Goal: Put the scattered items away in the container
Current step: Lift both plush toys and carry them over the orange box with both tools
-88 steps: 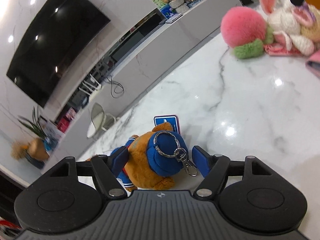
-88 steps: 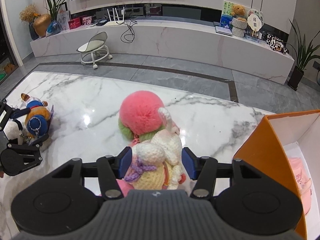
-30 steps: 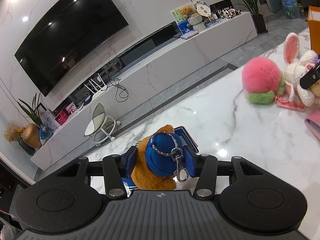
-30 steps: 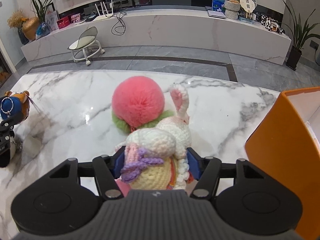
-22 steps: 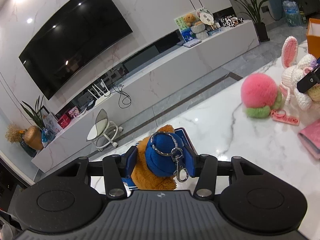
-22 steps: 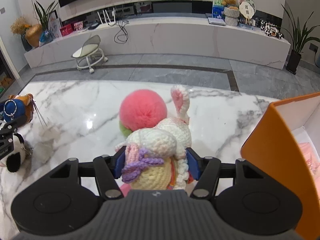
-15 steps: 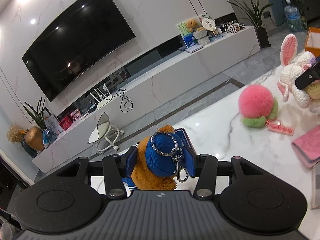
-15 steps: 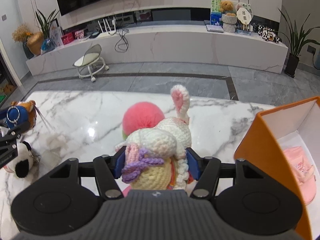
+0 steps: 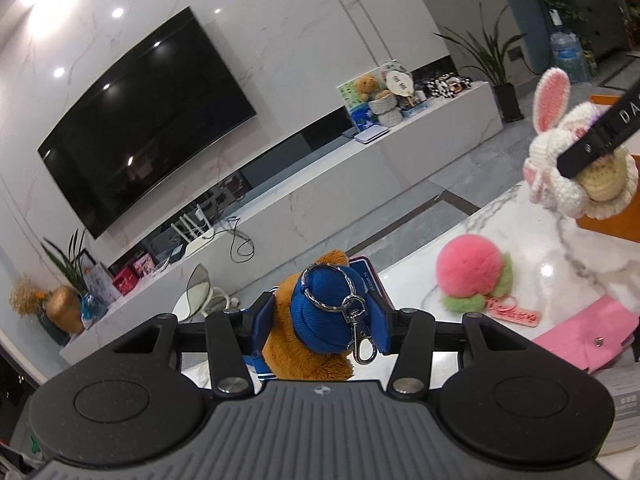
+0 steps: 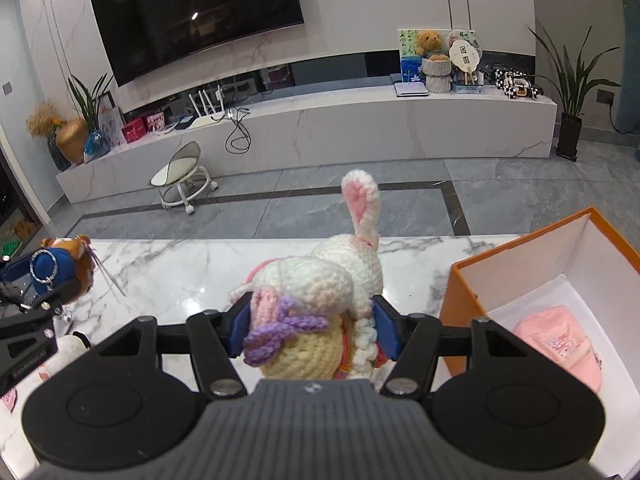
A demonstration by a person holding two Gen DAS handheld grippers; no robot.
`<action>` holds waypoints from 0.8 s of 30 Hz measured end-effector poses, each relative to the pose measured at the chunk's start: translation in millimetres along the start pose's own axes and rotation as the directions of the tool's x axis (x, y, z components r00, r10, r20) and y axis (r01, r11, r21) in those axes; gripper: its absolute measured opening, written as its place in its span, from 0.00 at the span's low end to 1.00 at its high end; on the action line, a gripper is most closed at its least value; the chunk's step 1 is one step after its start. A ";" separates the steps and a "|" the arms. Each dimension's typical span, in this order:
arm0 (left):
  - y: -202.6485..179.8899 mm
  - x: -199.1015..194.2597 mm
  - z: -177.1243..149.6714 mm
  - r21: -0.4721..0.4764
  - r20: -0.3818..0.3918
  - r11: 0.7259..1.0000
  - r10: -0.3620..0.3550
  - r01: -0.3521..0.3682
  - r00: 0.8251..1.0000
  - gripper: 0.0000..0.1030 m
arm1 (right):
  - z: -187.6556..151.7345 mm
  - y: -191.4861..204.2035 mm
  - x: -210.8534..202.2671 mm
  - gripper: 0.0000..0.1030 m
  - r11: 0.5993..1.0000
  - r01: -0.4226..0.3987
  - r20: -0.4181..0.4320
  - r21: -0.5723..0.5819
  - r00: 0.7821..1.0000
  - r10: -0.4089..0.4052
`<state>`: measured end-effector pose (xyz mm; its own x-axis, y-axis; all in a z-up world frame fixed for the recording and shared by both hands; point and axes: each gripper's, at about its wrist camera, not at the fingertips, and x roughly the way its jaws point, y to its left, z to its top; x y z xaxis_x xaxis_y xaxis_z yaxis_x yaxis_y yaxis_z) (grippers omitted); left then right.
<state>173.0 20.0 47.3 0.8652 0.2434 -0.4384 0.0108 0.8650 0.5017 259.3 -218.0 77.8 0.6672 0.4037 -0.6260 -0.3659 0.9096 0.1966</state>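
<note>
My left gripper (image 9: 320, 322) is shut on a brown bear keychain (image 9: 316, 320) with a blue cap and metal ring, held above the marble table (image 9: 420, 276). My right gripper (image 10: 310, 326) is shut on a white crocheted bunny (image 10: 324, 284) with a pink ear, lifted just left of the orange box (image 10: 460, 280). The bunny also shows in the left wrist view (image 9: 576, 168), and the bear in the right wrist view (image 10: 64, 266). A pink fluffy peach (image 9: 470, 270) lies on the table.
The orange box holds a pink cap (image 10: 560, 348). A pink pouch (image 9: 588, 340) and a pink tag (image 9: 510, 312) lie on the table near the peach. A panda plush (image 10: 66, 346) sits at the left. A grey booklet (image 9: 624, 404) lies at the right edge.
Both grippers have risen with their toys. The right gripper carried the bunny up and toward the orange box; the left lifted the bear higher off the table.
</note>
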 end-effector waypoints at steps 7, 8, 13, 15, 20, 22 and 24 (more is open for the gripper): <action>-22.7 -4.0 19.5 0.023 0.023 1.000 -0.022 0.021 0.999 0.55 | 5.3 -16.3 -17.9 0.62 0.999 -0.007 0.034 0.045 0.999 0.005; -26.6 -4.4 23.7 0.028 0.027 0.999 -0.028 0.027 0.999 0.55 | 6.3 -19.4 -19.8 0.62 0.999 -0.006 0.038 0.054 0.999 0.004; -48.9 -8.5 39.0 0.057 0.048 0.997 -0.055 0.052 0.997 0.55 | 7.8 -34.4 -30.9 0.62 0.996 -0.003 0.062 0.093 0.998 -0.002; -56.6 -10.1 46.1 0.068 0.059 0.996 -0.065 0.061 0.996 0.55 | 7.4 -40.6 -36.1 0.62 0.995 -0.002 0.071 0.103 0.997 -0.005; -72.1 -14.5 65.1 0.084 0.087 0.993 -0.089 0.081 0.992 0.55 | 6.4 -56.8 -45.1 0.62 0.990 0.005 0.086 0.139 0.996 -0.017; -78.0 -15.8 72.5 0.086 0.098 0.992 -0.098 0.090 0.990 0.55 | 5.9 -62.5 -48.9 0.62 0.988 0.008 0.093 0.152 0.995 -0.023; -85.8 -17.6 78.6 0.096 0.108 0.990 -0.109 0.099 0.988 0.55 | 5.9 -69.1 -52.3 0.62 0.986 0.008 0.100 0.166 0.995 -0.025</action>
<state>196.2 -93.0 70.5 0.9077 0.0987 -0.4079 0.1446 0.8389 0.5247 253.5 -301.4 101.4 0.7379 0.3885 -0.5519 -0.2476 0.9166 0.3140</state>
